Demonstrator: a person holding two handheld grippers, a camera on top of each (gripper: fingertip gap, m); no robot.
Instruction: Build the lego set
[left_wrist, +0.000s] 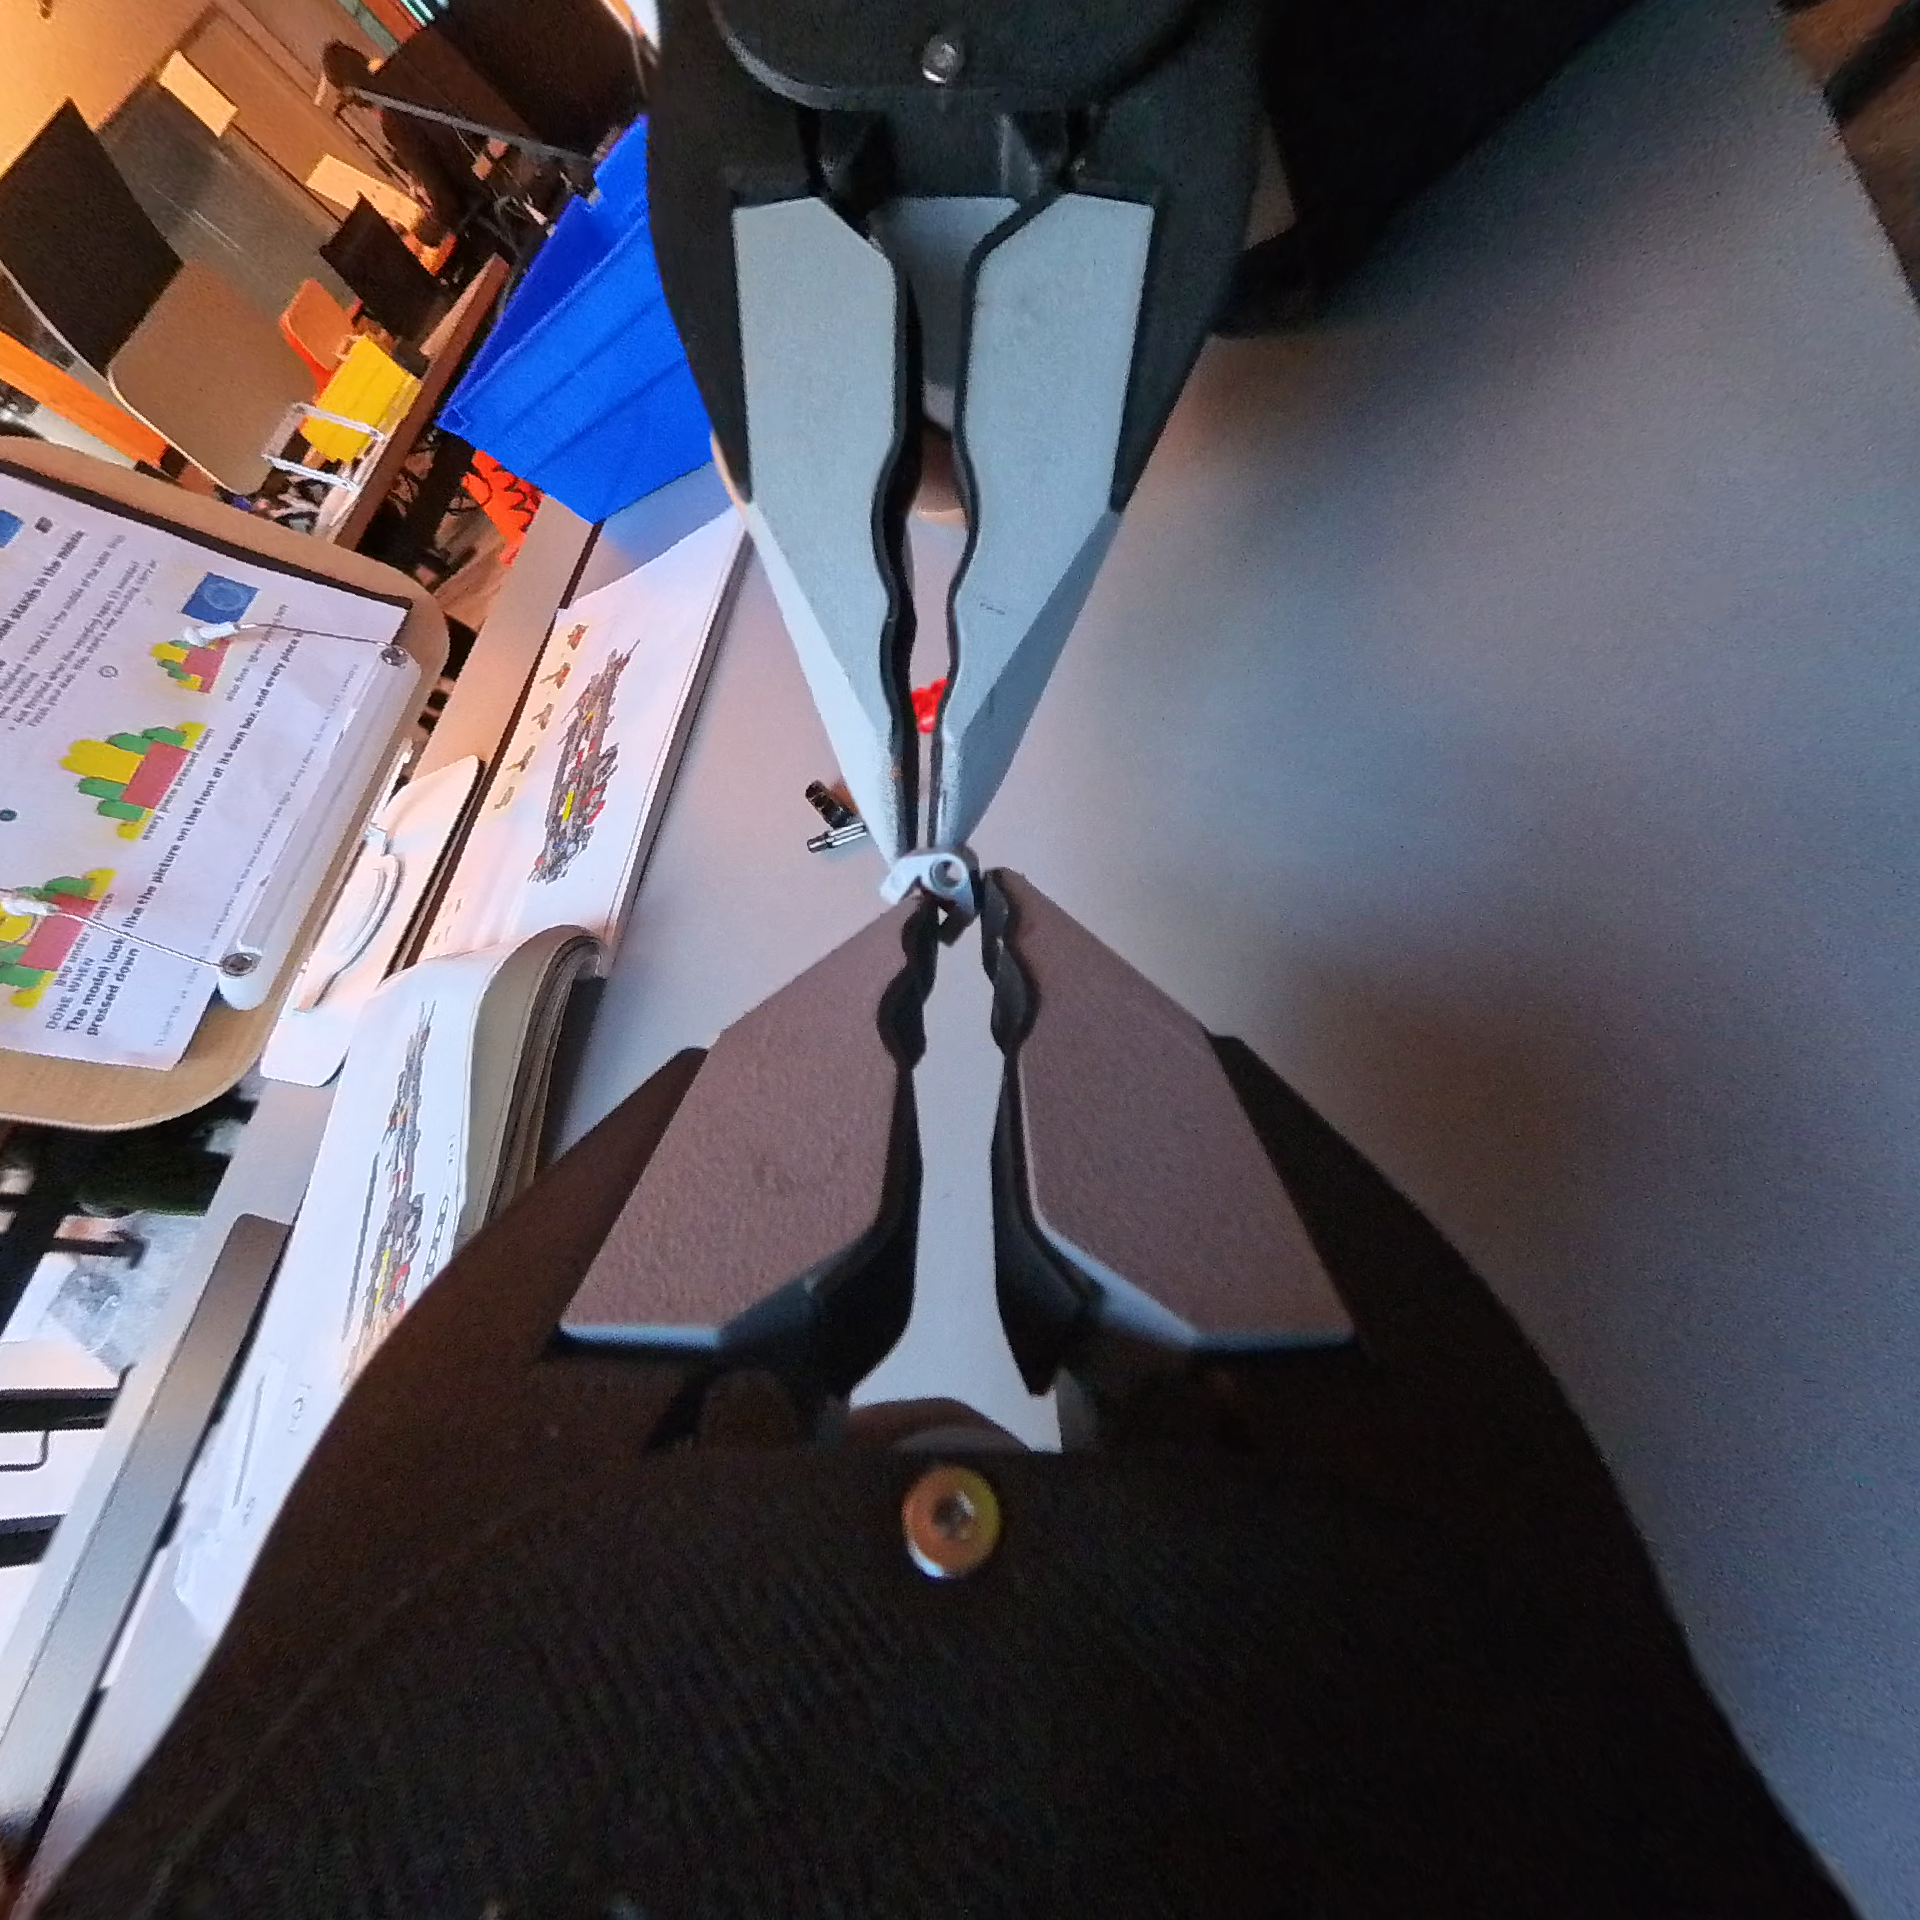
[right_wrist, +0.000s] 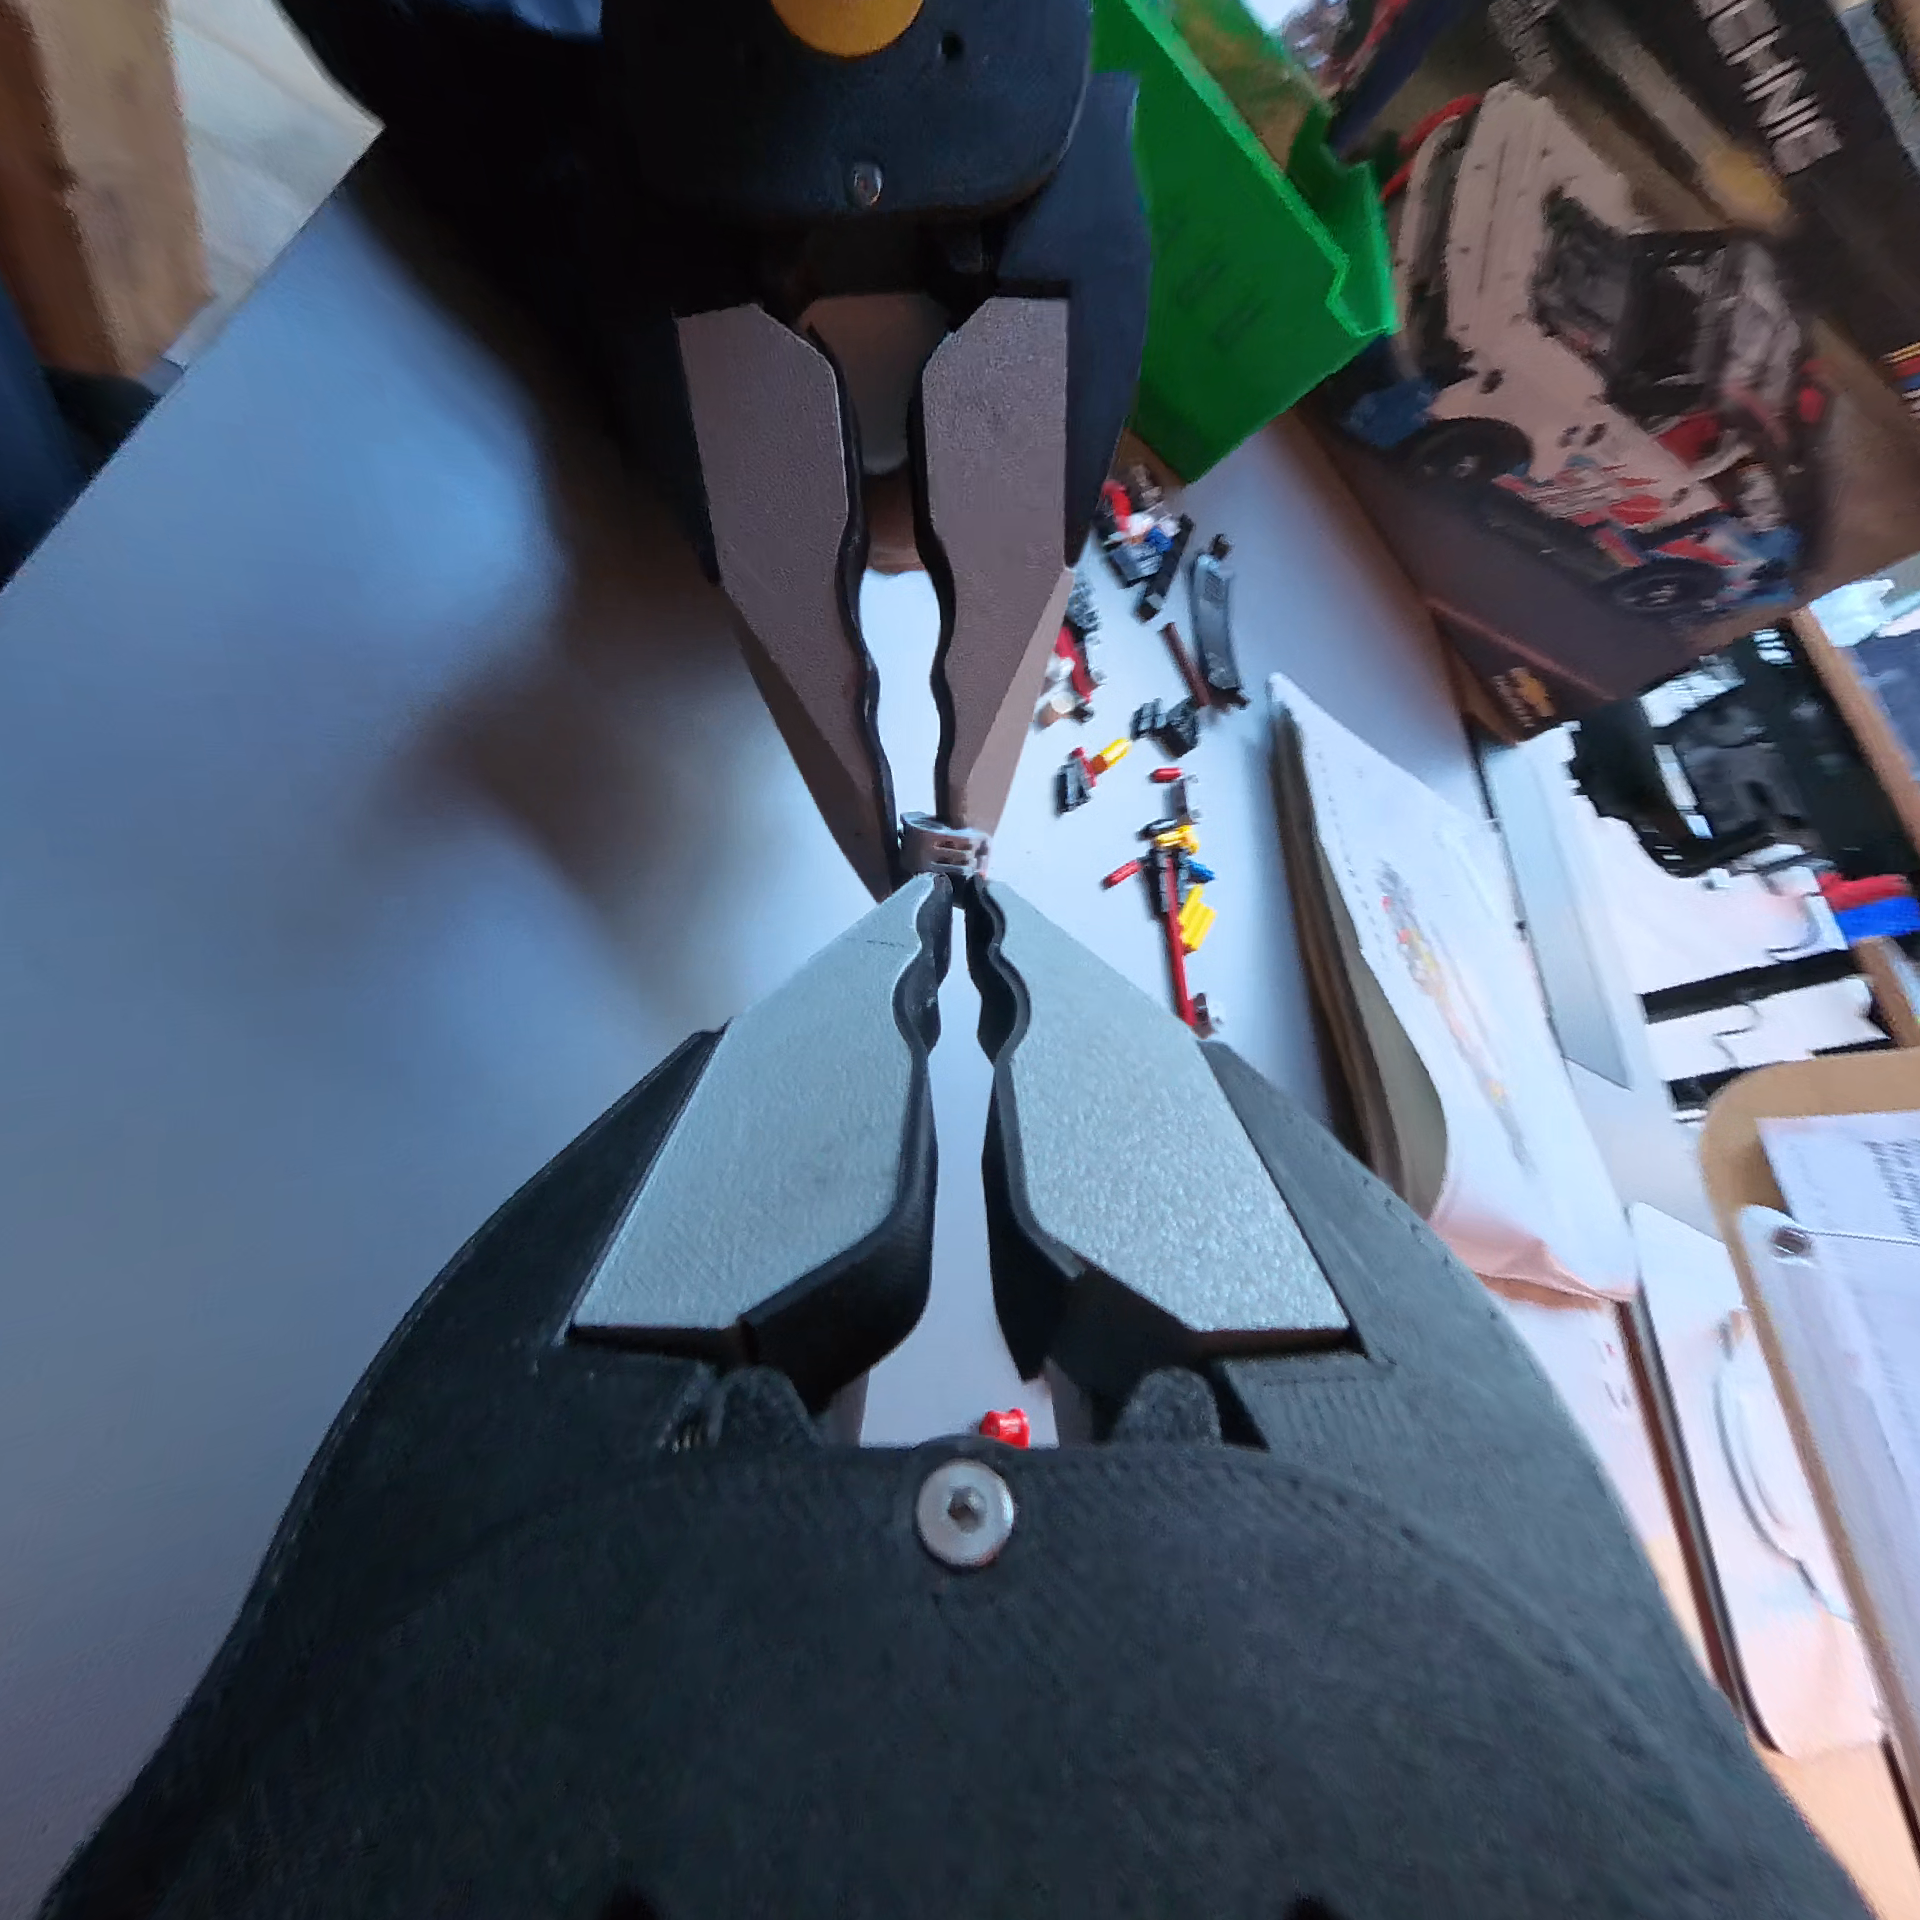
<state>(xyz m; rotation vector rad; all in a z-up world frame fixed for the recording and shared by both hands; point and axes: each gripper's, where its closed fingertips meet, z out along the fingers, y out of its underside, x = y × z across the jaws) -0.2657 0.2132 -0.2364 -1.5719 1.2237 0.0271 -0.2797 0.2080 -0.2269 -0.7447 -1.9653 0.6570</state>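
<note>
I had both grippers tip to tip over the grey table (left_wrist: 1455, 727), sharing one small light-grey connector piece (left_wrist: 932, 873). My left gripper (left_wrist: 951, 914) was pinched on it from 6 o'clock, my right gripper (right_wrist: 958, 891) squeezed nearly closed on its other end. Two black pins (left_wrist: 831, 821) lay at 9 o'clock, loose coloured bricks (right_wrist: 1174, 862) and an open instruction booklet (right_wrist: 1455, 987) at 3 in the right view.

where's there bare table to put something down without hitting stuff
The widest bare stretch of the grey table lies on the side away from the open booklet. It is crowded between the two grippers and that booklet, where small loose building parts are scattered, up to the green bin. Two black pins also lie near the fingertips.
</note>
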